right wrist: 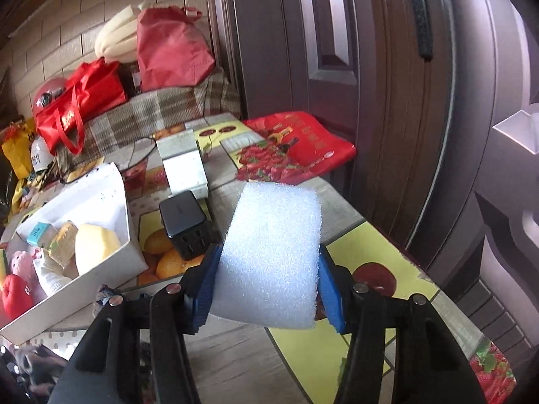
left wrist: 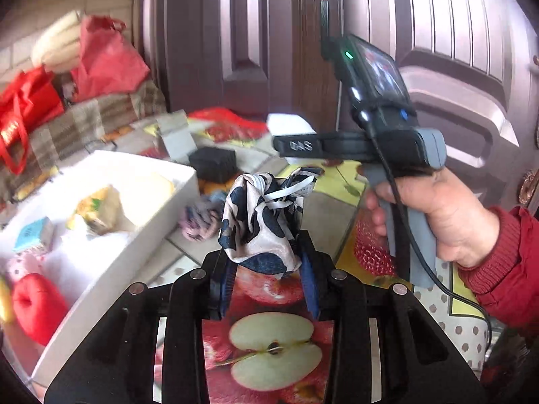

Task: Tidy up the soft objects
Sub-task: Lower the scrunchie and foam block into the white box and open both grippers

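Observation:
My left gripper (left wrist: 266, 269) is shut on a cream and navy patterned cloth (left wrist: 259, 222), held above the fruit-print table. My right gripper (right wrist: 269, 279) is shut on a white foam block (right wrist: 273, 252), held above the table; the right gripper's body also shows in the left wrist view (left wrist: 370, 144), with the foam block (left wrist: 289, 123) at its far end. A white box (right wrist: 111, 181) to the left holds yellow sponges (right wrist: 94, 242), a pink plush toy (right wrist: 23, 259) and a red soft toy (right wrist: 15, 294). A purple and blue knitted bundle (left wrist: 202, 215) lies beside the box (left wrist: 168, 202).
A black power adapter (right wrist: 185, 225) and a white folded card (right wrist: 183, 165) stand behind the box. A red printed bag (right wrist: 296, 148) lies by the brown door (right wrist: 370, 67). Red bags (right wrist: 84, 101) sit on a plaid blanket at the back left.

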`<state>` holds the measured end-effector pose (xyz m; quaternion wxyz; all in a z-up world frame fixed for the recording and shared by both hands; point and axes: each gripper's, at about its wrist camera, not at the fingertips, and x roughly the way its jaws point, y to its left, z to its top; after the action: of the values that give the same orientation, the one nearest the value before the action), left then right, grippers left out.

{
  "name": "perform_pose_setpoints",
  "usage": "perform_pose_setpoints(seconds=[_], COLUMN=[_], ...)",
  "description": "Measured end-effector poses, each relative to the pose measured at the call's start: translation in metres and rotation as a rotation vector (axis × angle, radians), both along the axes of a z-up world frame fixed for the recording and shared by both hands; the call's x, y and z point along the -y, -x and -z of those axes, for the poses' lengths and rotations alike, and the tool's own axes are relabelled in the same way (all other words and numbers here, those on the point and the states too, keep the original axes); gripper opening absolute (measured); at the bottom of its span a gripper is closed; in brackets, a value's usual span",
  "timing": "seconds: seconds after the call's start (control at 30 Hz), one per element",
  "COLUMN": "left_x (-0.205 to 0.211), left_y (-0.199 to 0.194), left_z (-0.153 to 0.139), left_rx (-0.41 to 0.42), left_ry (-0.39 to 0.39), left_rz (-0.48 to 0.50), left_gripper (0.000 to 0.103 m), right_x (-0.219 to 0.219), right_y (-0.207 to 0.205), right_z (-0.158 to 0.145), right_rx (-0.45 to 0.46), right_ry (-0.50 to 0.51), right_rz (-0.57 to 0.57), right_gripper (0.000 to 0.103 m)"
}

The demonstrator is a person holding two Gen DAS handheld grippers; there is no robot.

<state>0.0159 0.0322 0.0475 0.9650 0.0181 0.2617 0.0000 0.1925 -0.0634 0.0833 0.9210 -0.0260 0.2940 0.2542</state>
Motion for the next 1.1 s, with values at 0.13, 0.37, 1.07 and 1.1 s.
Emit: perform_pose_setpoints(seconds=[0.13, 0.37, 1.07, 1.1], left_x=[-0.017, -0.062, -0.219, -0.222], left_y=[0.017, 0.032, 0.072, 0.070], left_z=[-0.008, -0.014, -0.012, -0.011], left_rx=[0.094, 0.145, 0.218, 0.215], left_ry=[-0.038, -0.015, 0.119, 0.122], left_rz=[-0.095, -0.271, -0.678, -0.681], left_gripper=[0.033, 0.033, 0.033, 0.033], right_x=[0.007, -0.016, -0.169, -0.174], right_y=[0.023, 0.048, 0.119, 0.119], right_z=[-0.012, -0.018, -0.012, -0.012], right_rx=[0.129, 0.175, 0.184, 0.177], right_ry=[-0.063, -0.092, -0.025, -0.025], right_rz=[-0.007, -0.098, -0.451, -0.458], right_gripper=[0.055, 0.055, 0.055, 0.055])
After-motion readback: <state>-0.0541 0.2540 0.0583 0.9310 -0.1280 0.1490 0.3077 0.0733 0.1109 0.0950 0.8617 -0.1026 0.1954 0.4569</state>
